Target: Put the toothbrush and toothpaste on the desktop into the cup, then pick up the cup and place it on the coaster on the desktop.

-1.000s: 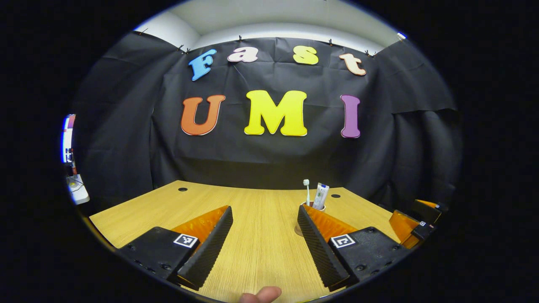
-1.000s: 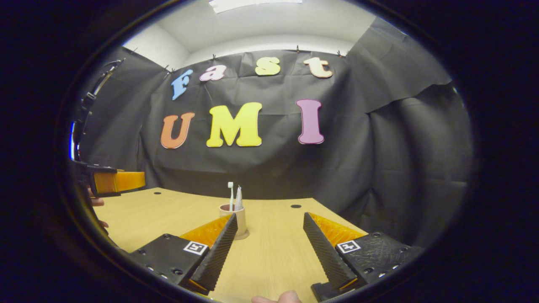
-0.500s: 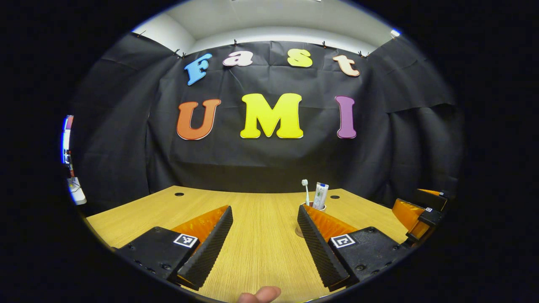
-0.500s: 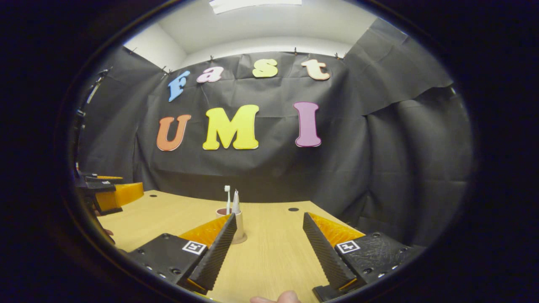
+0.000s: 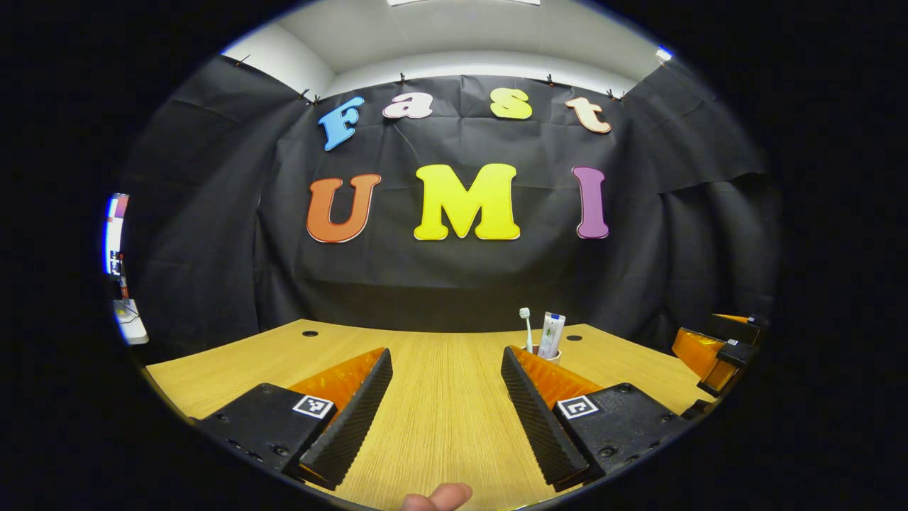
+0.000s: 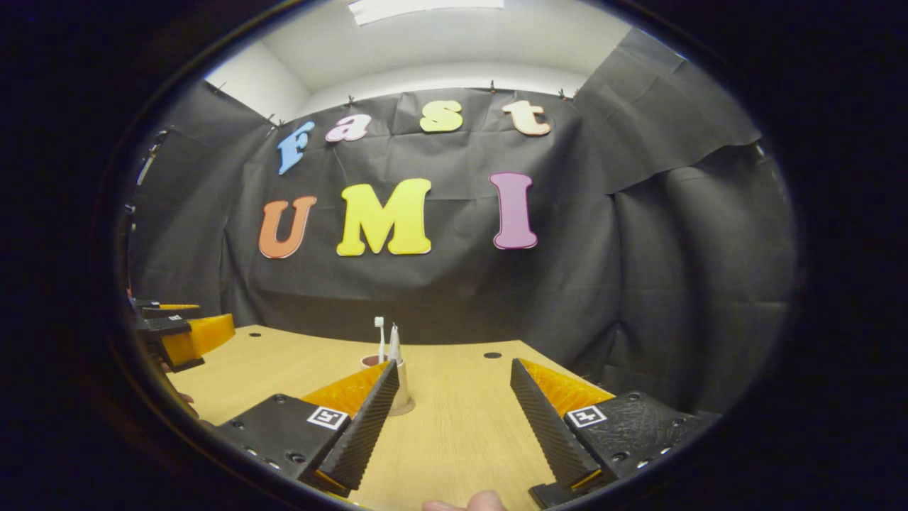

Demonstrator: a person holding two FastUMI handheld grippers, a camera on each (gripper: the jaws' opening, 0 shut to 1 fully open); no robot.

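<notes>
A pale cup (image 6: 402,382) stands upright on a round coaster (image 6: 406,409) on the wooden desk (image 6: 454,433). A white toothbrush (image 6: 379,333) and a toothpaste tube (image 6: 394,343) stick up out of it. My right gripper (image 6: 455,364) is open and holds nothing, with the cup just beyond its left finger. In the left gripper view the cup's rim (image 5: 554,353) peeks over the right finger, with the toothbrush (image 5: 526,324) and toothpaste (image 5: 551,333) above it. My left gripper (image 5: 445,351) is open and holds nothing, well short of the cup.
The other gripper shows far off at each view's edge: the right one (image 5: 716,348), the left one (image 6: 181,333). The desk has small cable holes (image 5: 310,333) (image 6: 492,355). A thumb tip (image 5: 438,496) shows at the bottom. Black cloth closes off the back and sides.
Both grippers have drawn back a little from the cup, which now looks smaller and farther off. Both stay open. The cup with toothbrush and toothpaste has not moved.
</notes>
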